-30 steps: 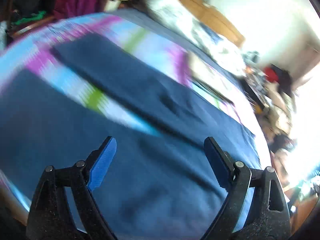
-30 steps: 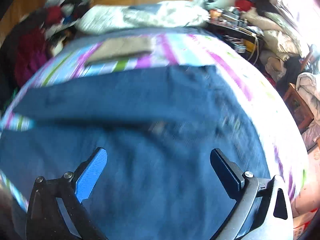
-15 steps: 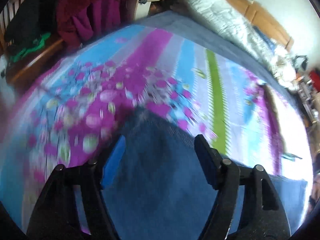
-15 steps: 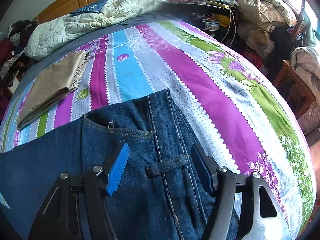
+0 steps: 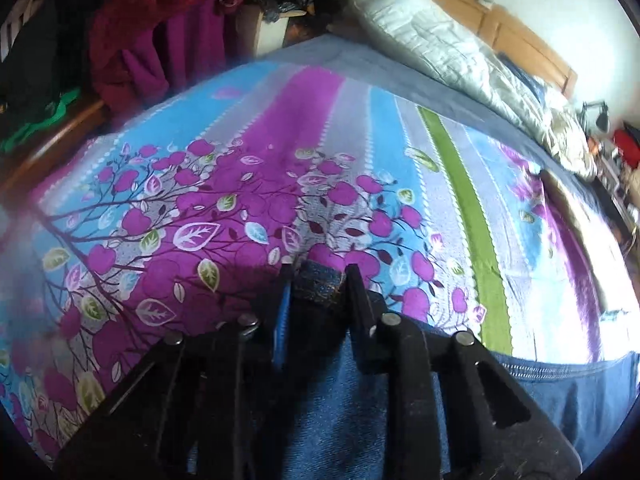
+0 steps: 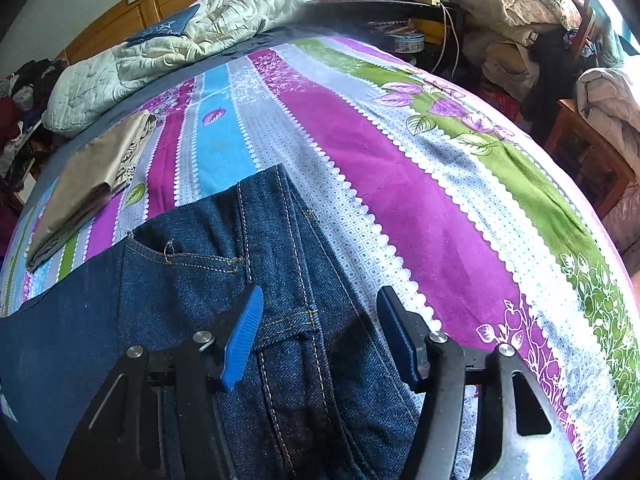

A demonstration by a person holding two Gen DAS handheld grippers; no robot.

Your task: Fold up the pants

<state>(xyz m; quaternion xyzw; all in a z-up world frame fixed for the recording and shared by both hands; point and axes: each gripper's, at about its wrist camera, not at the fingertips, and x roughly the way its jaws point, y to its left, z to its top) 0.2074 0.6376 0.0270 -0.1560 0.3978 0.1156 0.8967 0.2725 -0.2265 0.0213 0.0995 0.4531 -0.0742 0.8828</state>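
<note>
Dark blue denim pants (image 6: 192, 280) lie spread on a striped, flowered bed sheet (image 6: 420, 208). In the right wrist view I see the waistband end with a pocket and belt loop; my right gripper (image 6: 318, 320) stands open over the waistband, one finger on each side of a seam. In the left wrist view my left gripper (image 5: 318, 284) is shut on a bunched hem of the pants (image 5: 320, 286), low over the sheet (image 5: 224, 200). More denim (image 5: 560, 396) trails off to the lower right.
A folded tan garment (image 6: 84, 188) lies on the sheet at the left. A white quilt (image 6: 168, 52) is heaped against the wooden headboard (image 6: 132, 16). Piled bedding and a cluttered side table (image 6: 400, 8) stand at the right; maroon clothes (image 5: 152, 28) hang beyond the bed's edge.
My left gripper has closed onto the pants hem, where it stood open half a second ago. My right gripper has stayed open and settled lower over the waistband.
</note>
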